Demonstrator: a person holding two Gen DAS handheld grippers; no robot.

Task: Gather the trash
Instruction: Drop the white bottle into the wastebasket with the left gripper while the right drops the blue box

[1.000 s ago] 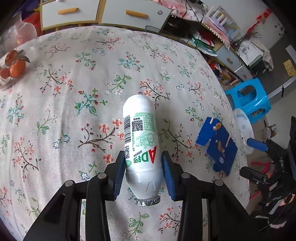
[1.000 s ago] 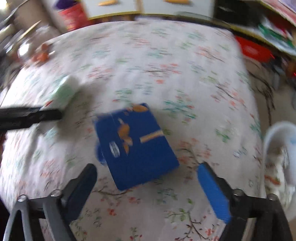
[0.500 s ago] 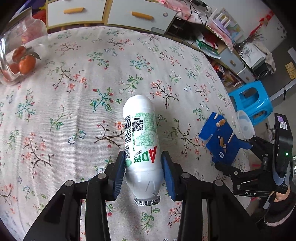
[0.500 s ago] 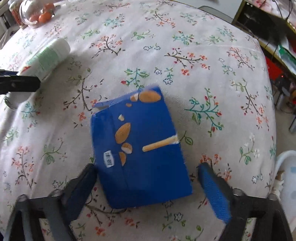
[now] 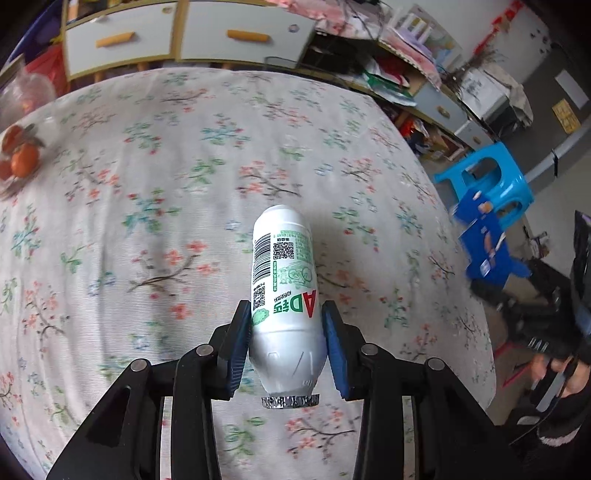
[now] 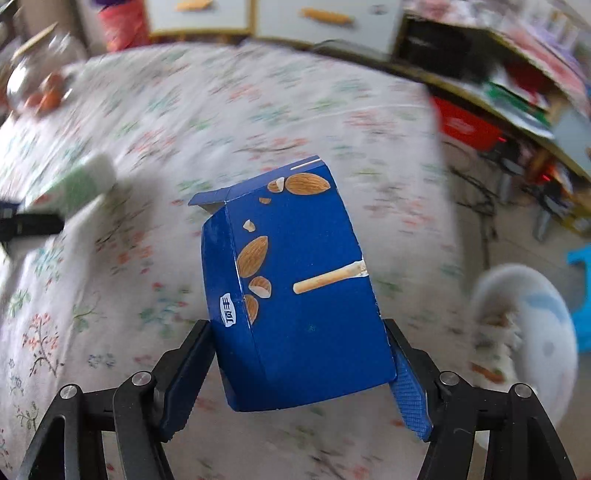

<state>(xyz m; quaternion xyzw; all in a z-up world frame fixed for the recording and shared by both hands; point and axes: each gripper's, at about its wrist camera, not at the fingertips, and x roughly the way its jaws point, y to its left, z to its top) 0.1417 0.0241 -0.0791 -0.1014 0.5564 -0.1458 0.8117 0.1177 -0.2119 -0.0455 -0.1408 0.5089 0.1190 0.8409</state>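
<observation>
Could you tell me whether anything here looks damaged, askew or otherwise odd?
Only small things. The blue snack box between the right gripper pads is tilted, and its top flap hangs open. The white drink bottle in the left gripper is held mouth toward the camera. Nothing looks spilled.

Pretty cluttered room: floral cloth over the worktop (image 5: 184, 166), grey drawers with orange handles (image 5: 229, 35) behind it, messy shelves (image 5: 399, 70) along the wall, bright blue plastic stool (image 5: 491, 177) on grey floor.
</observation>
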